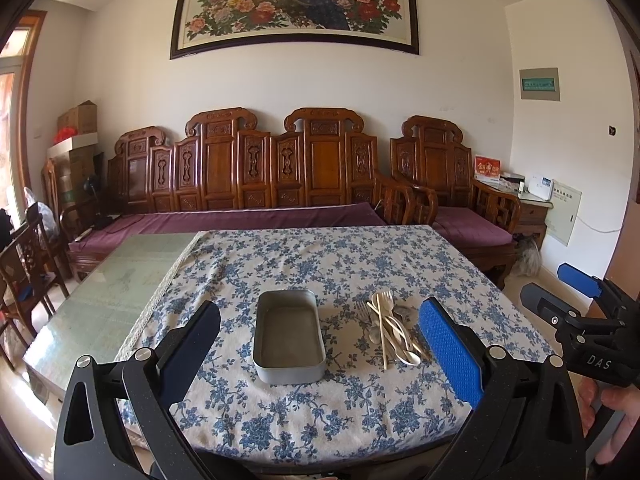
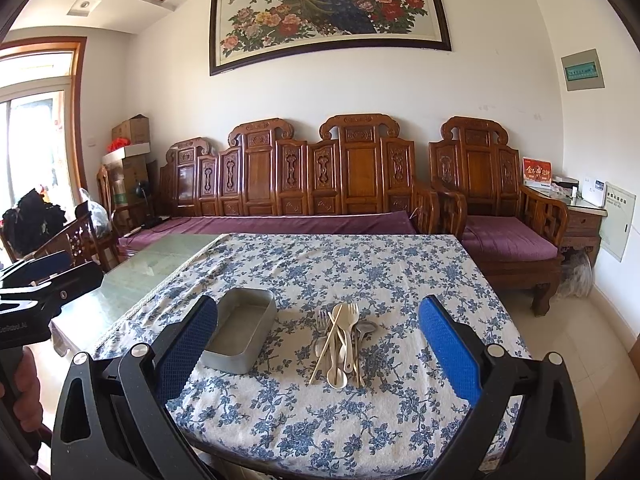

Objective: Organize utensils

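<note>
Sorting not begun: utensil pile [image 2: 344,344] lies beside empty metal tin [image 1: 289,338]. Both grippers, left gripper [image 1: 320,340] and right gripper [image 2: 318,344], spread wide, holding nothing. Next move likely calls for pinching 1 utensil.

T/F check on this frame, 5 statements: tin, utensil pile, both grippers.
1. The metal tin holds utensils. False: it is empty.
2. The utensil pile lies on the tablecloth, to the right of the tin. True.
3. The left gripper is shut on a fork. False: its jaws stand wide open, holding nothing.
4. The right gripper is open. True.
5. The pile is all metal. False: it mixes pale cream pieces, chopsticks and metal forks and spoons.
</note>
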The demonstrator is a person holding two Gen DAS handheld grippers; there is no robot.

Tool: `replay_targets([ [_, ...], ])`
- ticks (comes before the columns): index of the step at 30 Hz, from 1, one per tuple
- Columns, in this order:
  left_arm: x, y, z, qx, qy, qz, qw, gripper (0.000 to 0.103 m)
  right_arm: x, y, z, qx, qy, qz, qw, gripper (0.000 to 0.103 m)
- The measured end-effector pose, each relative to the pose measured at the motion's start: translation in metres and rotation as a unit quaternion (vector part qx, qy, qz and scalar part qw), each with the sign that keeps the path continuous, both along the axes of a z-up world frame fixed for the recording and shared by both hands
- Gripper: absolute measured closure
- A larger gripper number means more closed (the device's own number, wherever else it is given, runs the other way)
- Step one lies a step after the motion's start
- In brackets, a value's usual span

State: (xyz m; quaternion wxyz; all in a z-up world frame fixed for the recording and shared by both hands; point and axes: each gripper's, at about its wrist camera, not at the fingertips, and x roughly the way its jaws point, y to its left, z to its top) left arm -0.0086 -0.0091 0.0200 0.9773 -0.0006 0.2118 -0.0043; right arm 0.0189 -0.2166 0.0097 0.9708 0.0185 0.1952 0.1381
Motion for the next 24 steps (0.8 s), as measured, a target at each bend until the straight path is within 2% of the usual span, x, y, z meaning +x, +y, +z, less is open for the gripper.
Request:
replay_targets([
  [18,-0.002,-0.001,-0.003,-0.001,0.003,-0.003,1.0,0.006,-0.001,0.0,0.004,-0.001,-0.002,0.0,1.0,0.002],
  [24,0.005,-0.001,-0.012,0.001,0.02,-0.009,0.9998,0.006,0.003,-0.005,-0.002,0.0,0.005,0.0,1.0,0.002],
])
